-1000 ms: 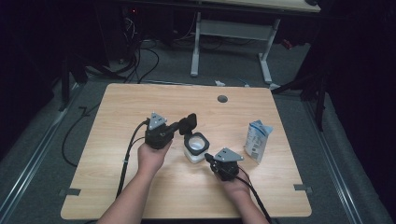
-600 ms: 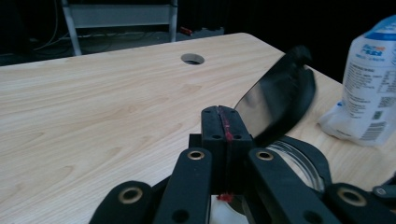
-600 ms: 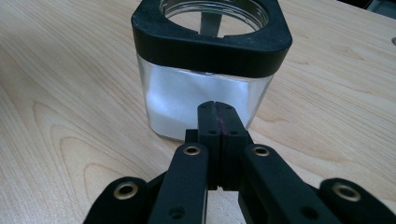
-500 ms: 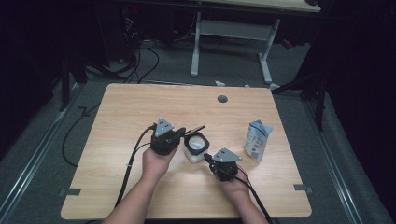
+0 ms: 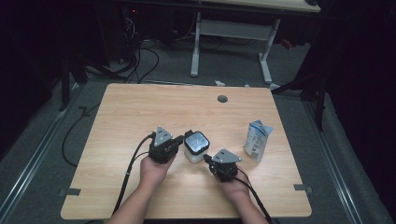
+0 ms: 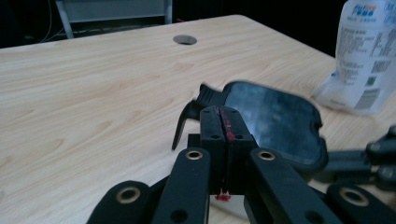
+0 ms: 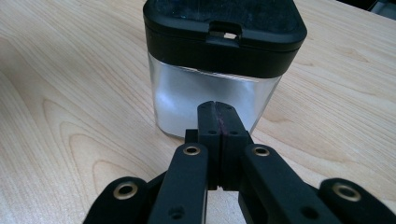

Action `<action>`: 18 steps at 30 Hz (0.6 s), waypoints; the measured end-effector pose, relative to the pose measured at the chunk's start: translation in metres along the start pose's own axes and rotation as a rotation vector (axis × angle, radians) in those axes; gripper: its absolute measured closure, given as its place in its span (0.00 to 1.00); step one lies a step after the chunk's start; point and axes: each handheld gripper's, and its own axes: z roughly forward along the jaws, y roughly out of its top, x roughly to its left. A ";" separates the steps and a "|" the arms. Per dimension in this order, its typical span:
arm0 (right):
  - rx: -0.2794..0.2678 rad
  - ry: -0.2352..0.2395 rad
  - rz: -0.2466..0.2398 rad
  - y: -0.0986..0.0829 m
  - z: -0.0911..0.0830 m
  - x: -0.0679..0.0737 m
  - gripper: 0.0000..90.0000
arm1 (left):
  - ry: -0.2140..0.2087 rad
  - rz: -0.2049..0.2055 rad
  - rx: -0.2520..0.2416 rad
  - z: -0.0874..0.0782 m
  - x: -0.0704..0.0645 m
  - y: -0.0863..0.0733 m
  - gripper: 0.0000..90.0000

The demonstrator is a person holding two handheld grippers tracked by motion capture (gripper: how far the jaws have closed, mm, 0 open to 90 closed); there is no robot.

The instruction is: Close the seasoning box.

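Note:
A small clear container (image 5: 195, 154) with a black lid (image 5: 196, 141) stands on the wooden table (image 5: 140, 112), between my two grippers. In the right gripper view the lid (image 7: 224, 28) lies flat on the container's clear wall (image 7: 187, 93). My left gripper (image 5: 180, 140) is shut, its tips at the lid's left edge. In the left gripper view its jaws (image 6: 224, 123) are pressed together just in front of the lid (image 6: 275, 121) and its black latch tab (image 6: 187, 121). My right gripper (image 5: 207, 158) is shut too, and its tips (image 7: 217, 116) are against the container's lower wall.
A white printed pouch (image 5: 257, 140) stands upright to the right of the container, and the left gripper view has the pouch (image 6: 364, 60) at its far right. A round cable hole (image 5: 222, 99) sits near the table's far edge. Cables trail from both grippers toward the near edge.
The left gripper has come down and moved right, and the black lid that stood raised beside the open container now lies flat on it. The right gripper has barely moved.

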 end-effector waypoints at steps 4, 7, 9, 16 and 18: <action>-0.004 -0.001 -0.001 0.000 -0.002 0.000 1.00 | 0.000 -0.016 0.020 -0.010 0.009 -0.015 0.94; -0.008 -0.006 0.005 0.000 -0.003 -0.001 1.00 | 0.025 -0.005 0.044 -0.020 0.018 -0.027 0.88; -0.010 -0.011 0.014 -0.001 -0.003 -0.003 1.00 | 0.061 0.023 0.064 -0.029 0.025 -0.035 0.78; -0.014 -0.055 0.036 -0.002 -0.006 -0.013 1.00 | 0.153 0.062 0.100 -0.056 0.042 -0.057 0.59; -0.014 -0.069 0.045 -0.002 -0.006 -0.017 1.00 | 0.172 0.046 0.099 -0.061 0.048 -0.068 0.58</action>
